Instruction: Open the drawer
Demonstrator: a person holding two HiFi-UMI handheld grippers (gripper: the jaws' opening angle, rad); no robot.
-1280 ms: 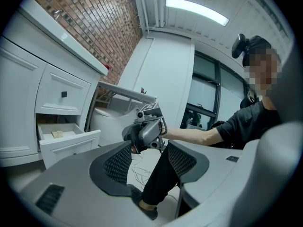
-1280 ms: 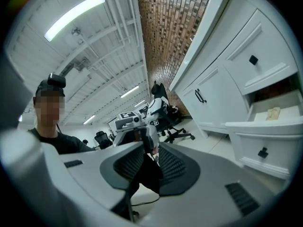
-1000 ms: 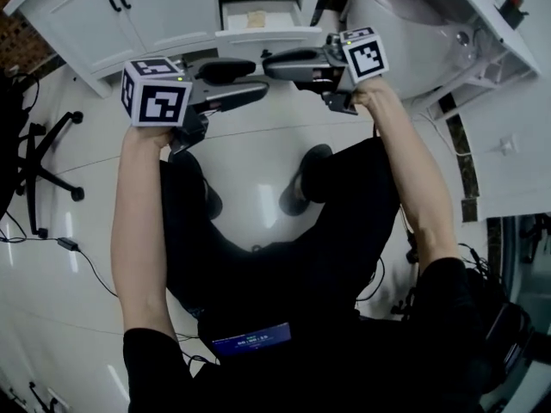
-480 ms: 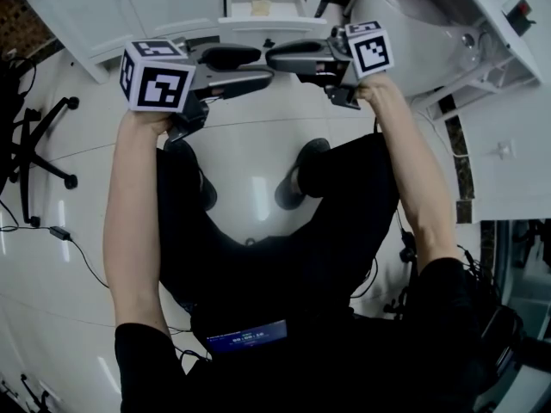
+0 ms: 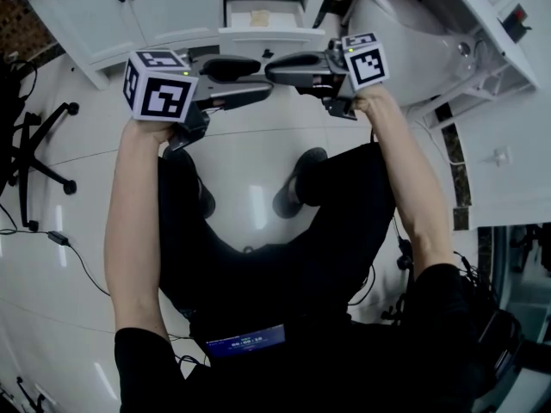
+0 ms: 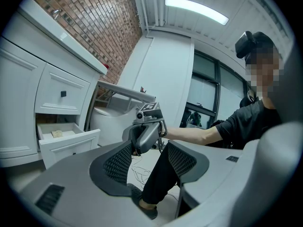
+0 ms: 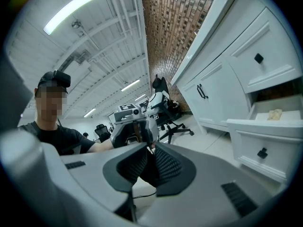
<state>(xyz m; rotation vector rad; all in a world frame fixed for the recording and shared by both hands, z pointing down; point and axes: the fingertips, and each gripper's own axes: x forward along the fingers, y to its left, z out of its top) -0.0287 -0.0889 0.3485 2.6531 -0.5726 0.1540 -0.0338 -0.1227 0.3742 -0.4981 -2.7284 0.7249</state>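
Found the drawer (image 5: 267, 38) already pulled out of the white cabinet (image 5: 164, 11), at the top middle of the head view, well beyond both tools.

Found the left tongs (image 6: 149, 160) spread, with nothing touching either pad. Found the right tongs (image 7: 149, 167) pressed together on nothing. Saw both held near level above the floor (image 5: 250, 153), pointing at each other and almost tip to tip, neither touching the drawer.

Handling, as a judgement only:
- Judged the drawer a stiff panelled box, probably on runners, free along one line only and likely light, given the one small pale item (image 6: 57, 133) inside.
- Would take hold at the dark knob (image 7: 262, 152) in the middle of the front panel and pull straight out.
- Would expect a small knob to slip from the pads under a crooked pull.
- Would treat the painted front as smooth and a poor place to pinch.

Comparison of views:
- Head view alone gives both tools and the drawer together, but no knob.
- Right gripper view alone shows the knob and the face of the front panel.
- Left gripper view gives the clearest look into the drawer's inside.
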